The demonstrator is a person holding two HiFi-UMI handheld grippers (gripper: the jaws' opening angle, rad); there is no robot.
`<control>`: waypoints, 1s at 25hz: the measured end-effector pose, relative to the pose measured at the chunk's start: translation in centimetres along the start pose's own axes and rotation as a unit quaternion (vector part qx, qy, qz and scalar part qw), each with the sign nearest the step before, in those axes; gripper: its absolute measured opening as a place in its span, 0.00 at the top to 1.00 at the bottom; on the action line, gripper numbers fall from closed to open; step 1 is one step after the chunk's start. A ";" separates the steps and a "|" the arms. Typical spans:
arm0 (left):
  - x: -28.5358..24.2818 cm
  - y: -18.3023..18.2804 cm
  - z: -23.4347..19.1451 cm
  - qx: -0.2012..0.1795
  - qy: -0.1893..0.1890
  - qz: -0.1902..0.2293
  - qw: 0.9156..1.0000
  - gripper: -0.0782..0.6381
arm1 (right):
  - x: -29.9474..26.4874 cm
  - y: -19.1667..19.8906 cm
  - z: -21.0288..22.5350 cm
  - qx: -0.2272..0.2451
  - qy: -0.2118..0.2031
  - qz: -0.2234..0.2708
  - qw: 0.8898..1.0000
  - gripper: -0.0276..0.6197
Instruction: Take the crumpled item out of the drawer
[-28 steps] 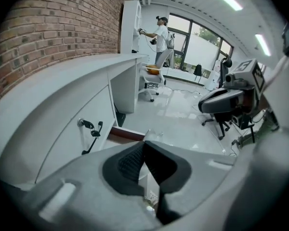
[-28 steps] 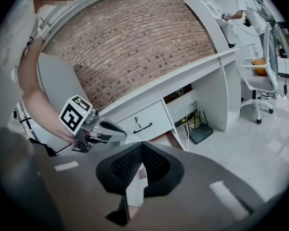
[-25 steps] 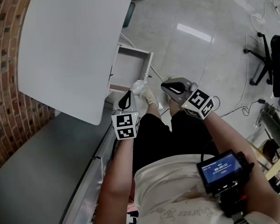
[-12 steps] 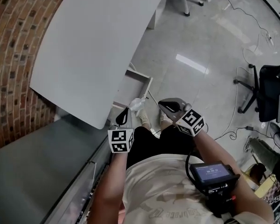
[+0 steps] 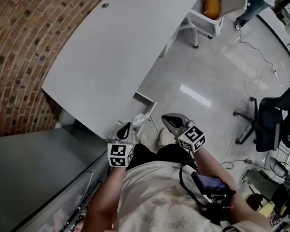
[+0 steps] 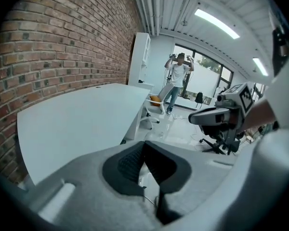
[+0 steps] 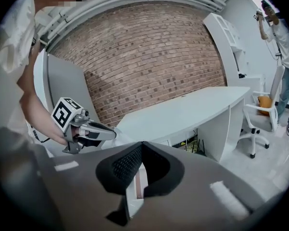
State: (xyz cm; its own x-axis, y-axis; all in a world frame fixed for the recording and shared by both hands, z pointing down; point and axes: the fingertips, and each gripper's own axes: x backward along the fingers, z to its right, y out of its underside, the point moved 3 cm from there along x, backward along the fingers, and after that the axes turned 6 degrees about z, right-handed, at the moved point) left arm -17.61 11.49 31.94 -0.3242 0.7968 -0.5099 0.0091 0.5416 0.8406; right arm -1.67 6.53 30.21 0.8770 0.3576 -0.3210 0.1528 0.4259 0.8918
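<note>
In the head view my left gripper (image 5: 127,127) is shut on the white crumpled item (image 5: 139,119), held just in front of the open white drawer (image 5: 146,99) under the desk edge. From the left gripper view, the jaws (image 6: 145,146) meet at the tips with a pale scrap (image 6: 149,177) showing below them. My right gripper (image 5: 168,120) hangs to the right of the item, shut and empty. In the right gripper view its own jaws (image 7: 142,146) are shut, and the left gripper (image 7: 103,134) shows to the left.
A large white desk (image 5: 116,52) stands against a brick wall (image 5: 19,42). A grey cabinet (image 5: 34,168) is at my left. A white chair with an orange cushion (image 5: 217,4), a black office chair (image 5: 270,124) and floor cables surround me. A person (image 6: 177,81) stands far off.
The head view has pulled back and up, so the desk and drawer look smaller. Both grippers have stayed together near the drawer front, the left one still holding the crumpled item.
</note>
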 end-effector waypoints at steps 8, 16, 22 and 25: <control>2.3 -3.2 0.3 0.008 -0.011 0.043 0.999 0.88 | 1.4 -4.1 -0.3 0.036 0.005 0.023 0.999 0.95; 3.9 -6.3 -0.2 0.017 -0.018 0.094 0.995 0.88 | 2.5 -8.9 0.4 0.080 0.016 0.057 0.995 0.95; 6.9 -7.0 -0.1 0.030 -0.028 0.118 0.992 0.88 | 4.1 -9.5 -1.3 0.077 0.016 0.070 0.994 0.95; 7.7 -7.9 -0.4 0.030 -0.032 0.134 0.990 0.88 | 4.5 -10.3 -1.6 0.079 0.016 0.081 0.993 0.95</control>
State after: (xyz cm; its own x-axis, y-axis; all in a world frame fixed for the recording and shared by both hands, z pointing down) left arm -20.54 13.23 21.45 -0.2416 0.9282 -0.2831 0.1429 0.3226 0.9357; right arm 0.00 5.13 19.07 0.8813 0.4386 -0.1761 0.0818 0.2254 0.9708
